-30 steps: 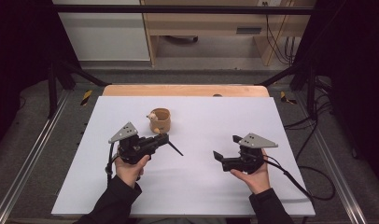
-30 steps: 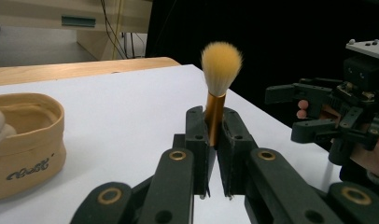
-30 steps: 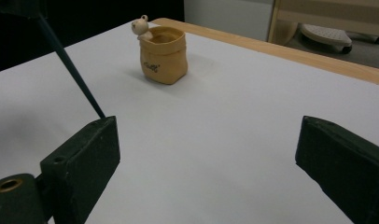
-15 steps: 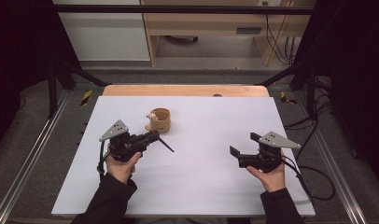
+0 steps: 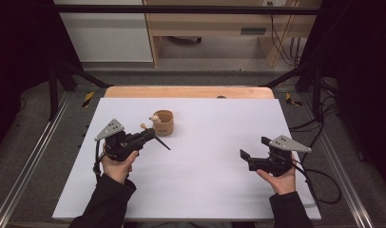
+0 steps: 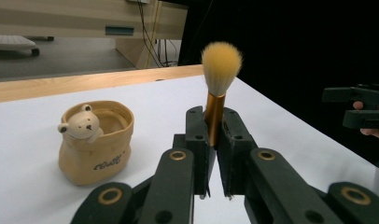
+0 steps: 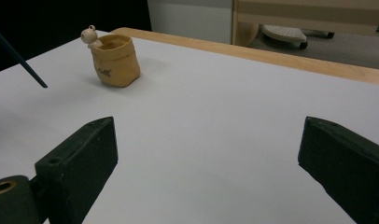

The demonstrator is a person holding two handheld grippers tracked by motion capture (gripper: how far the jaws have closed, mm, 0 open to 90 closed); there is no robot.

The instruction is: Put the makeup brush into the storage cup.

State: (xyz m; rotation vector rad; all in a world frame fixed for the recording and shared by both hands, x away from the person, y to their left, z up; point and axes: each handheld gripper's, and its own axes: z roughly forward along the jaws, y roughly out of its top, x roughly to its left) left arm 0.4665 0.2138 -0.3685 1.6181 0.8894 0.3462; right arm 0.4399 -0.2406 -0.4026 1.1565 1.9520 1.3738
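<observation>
Left tool (image 6: 214, 140) was clamped on a makeup brush (image 6: 217, 88), jaws pinching its gold ferrule, yellow-tipped bristles sticking up past the jaws in the left gripper view. In the high view the left tool (image 5: 150, 135) sat at the left of the white desk (image 5: 215, 180), the brush's thin dark handle (image 5: 161, 142) angled out toward the desk's middle, its tip off the surface as far as could be told. A tan pouch-shaped cup with a small bear figure on its rim (image 5: 162, 122) stood upright just beyond the left tool, near but apart from the brush. Right tool (image 5: 252, 153) was held over the desk's right side, well apart from the cup, jaws spread wide with nothing between them (image 7: 206, 158).
</observation>
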